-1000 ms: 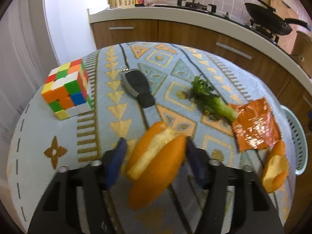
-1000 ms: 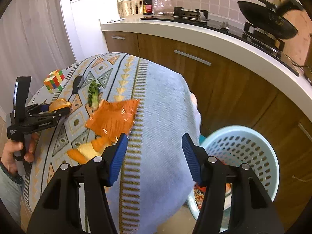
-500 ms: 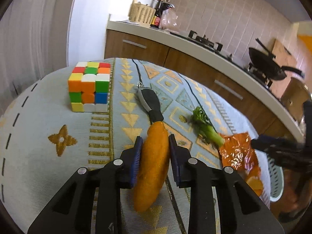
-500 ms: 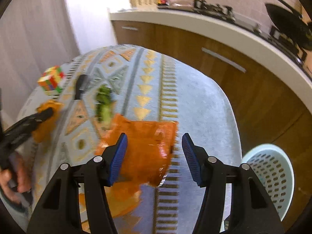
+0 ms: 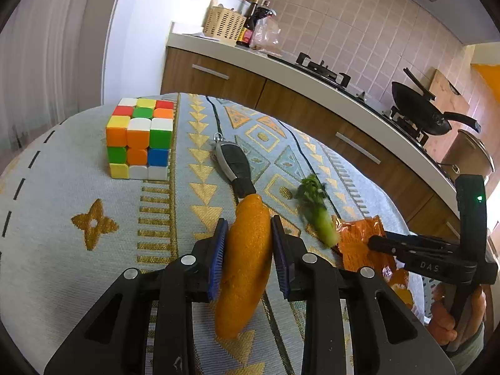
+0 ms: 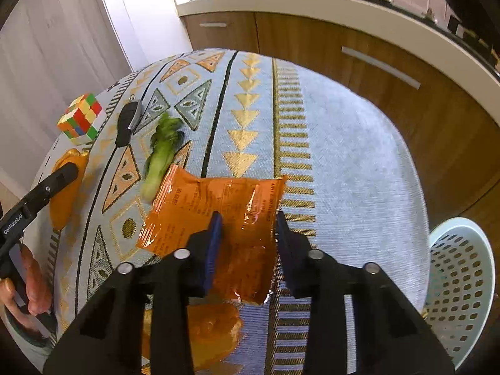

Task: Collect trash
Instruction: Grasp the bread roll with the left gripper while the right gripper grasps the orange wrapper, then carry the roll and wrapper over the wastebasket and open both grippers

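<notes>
Left gripper (image 5: 250,243): clamped on orange peel (image 5: 245,265), held above patterned tablecloth (image 5: 62,250); side reads "GenRobot.AI".
Right gripper (image 6: 247,234): jaws apart, straddling orange wrapper (image 6: 215,206); not closed on it; arm marked "DAS".
Wrapper: flat on cloth, print too small to read, touching green vegetable stalk (image 6: 161,153).
Basket (image 6: 462,281): pale blue, below table edge, right.
Nearby: puzzle cube (image 5: 139,137), car key (image 5: 232,162).
</notes>
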`<state>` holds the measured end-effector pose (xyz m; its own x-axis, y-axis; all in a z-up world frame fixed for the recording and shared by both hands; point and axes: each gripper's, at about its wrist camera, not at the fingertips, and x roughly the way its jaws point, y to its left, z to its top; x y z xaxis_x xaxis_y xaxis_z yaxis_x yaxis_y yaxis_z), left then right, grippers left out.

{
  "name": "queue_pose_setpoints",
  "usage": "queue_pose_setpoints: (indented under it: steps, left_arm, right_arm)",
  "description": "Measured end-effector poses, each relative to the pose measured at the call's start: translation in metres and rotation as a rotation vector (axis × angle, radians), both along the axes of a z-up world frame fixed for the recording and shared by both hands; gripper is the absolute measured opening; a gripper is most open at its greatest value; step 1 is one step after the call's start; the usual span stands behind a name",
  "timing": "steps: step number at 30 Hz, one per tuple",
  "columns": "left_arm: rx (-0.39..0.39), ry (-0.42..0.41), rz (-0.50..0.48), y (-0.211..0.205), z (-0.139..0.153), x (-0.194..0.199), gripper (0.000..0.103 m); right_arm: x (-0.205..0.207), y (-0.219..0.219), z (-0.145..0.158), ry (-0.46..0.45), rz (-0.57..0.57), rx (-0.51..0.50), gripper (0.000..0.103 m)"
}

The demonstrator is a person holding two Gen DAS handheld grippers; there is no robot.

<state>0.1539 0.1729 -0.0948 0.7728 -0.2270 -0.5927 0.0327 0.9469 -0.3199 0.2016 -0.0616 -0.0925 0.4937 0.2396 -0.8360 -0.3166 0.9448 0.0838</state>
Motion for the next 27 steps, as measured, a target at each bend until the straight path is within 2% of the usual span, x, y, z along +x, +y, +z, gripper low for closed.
queue_pose_setpoints:
  steps: [5, 15, 20, 23, 27]
  left_arm:
    - [0.000, 0.001, 0.002, 0.000, 0.000, 0.000, 0.027]
    - [0.002, 0.002, 0.005, 0.000, 0.000, -0.001, 0.027]
    - [0.016, 0.005, 0.005, -0.004, 0.002, 0.000, 0.027]
    - [-0.030, 0.016, -0.026, -0.012, 0.005, -0.001, 0.027]
    - [-0.036, -0.035, -0.090, -0.041, 0.025, -0.017, 0.027]
  right_arm:
    - [-0.003, -0.011, 0.011, -0.022, -0.023, 0.042, 0.016]
    - [-0.027, -0.034, 0.075, -0.219, -0.034, 0.158, 0.014]
    - [-0.041, -0.043, 0.102, -0.299, -0.039, 0.160, 0.014]
    - [-0.051, -0.050, 0.114, -0.338, -0.047, 0.138, 0.014]
    - [-0.066, -0.069, 0.126, -0.378, -0.071, 0.116, 0.014]
